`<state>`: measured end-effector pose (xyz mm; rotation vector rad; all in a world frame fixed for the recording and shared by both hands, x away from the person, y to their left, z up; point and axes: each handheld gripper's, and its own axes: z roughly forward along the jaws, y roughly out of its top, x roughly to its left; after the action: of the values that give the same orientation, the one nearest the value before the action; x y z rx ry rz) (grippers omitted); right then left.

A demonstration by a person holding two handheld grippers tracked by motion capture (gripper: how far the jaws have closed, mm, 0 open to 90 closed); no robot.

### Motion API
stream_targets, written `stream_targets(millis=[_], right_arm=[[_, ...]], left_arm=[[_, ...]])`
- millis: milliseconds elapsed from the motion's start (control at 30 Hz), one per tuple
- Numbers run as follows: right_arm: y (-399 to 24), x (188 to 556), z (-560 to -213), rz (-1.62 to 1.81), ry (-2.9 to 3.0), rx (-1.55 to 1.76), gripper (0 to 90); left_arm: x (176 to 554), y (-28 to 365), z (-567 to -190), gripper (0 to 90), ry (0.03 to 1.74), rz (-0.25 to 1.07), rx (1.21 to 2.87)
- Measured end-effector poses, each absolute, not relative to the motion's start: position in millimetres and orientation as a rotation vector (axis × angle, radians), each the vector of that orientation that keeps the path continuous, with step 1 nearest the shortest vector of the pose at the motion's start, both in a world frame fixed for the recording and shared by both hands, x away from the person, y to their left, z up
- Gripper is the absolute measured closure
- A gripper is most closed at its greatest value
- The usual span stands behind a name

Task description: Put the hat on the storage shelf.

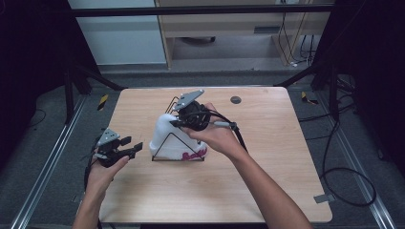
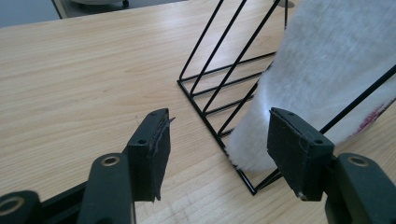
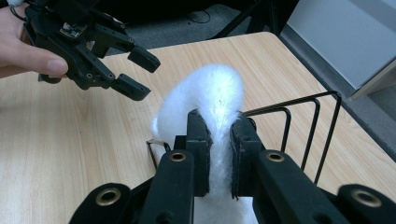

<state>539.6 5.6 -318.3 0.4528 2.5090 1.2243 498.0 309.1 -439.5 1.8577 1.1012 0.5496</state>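
A white fluffy slipper (image 1: 168,134) with red lettering stands in a black wire rack (image 1: 177,149) at the table's middle. My right gripper (image 1: 177,122) is shut on the slipper's upper edge; in the right gripper view its jaws pinch the white plush (image 3: 219,93) between them. My left gripper (image 1: 132,146) hovers open to the left of the rack, apart from it. In the left gripper view its fingertips (image 2: 156,140) frame the rack's corner (image 2: 243,175) and the slipper's lower end (image 2: 322,60), touching neither.
The wooden table (image 1: 267,157) has a small dark round disc (image 1: 235,99) near its far edge. Metal frame rails and cables (image 1: 344,171) lie on the floor at the right. A pale cabinet (image 1: 124,33) stands beyond the table.
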Motion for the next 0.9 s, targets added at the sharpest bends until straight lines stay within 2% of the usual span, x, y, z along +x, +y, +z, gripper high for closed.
stream_targets(millis=[267,400,567,900], right_arm=[[7,540,-321,1.218,2.516,0.463,79.2],[4,539,-320,1.247,2.503,0.48,69.8],[-2,536,-313,1.279,2.481,0.518,53.3],[-22,529,-310,1.264,2.421,0.582,30.1]], left_arm=[[499,311,-444,34.6,1.123,0.587,1.892],[499,312,-449,27.4,1.147,0.597,1.907],[500,313,-454,16.6,1.173,0.597,1.921],[500,309,-461,5.3,1.157,0.612,2.001]])
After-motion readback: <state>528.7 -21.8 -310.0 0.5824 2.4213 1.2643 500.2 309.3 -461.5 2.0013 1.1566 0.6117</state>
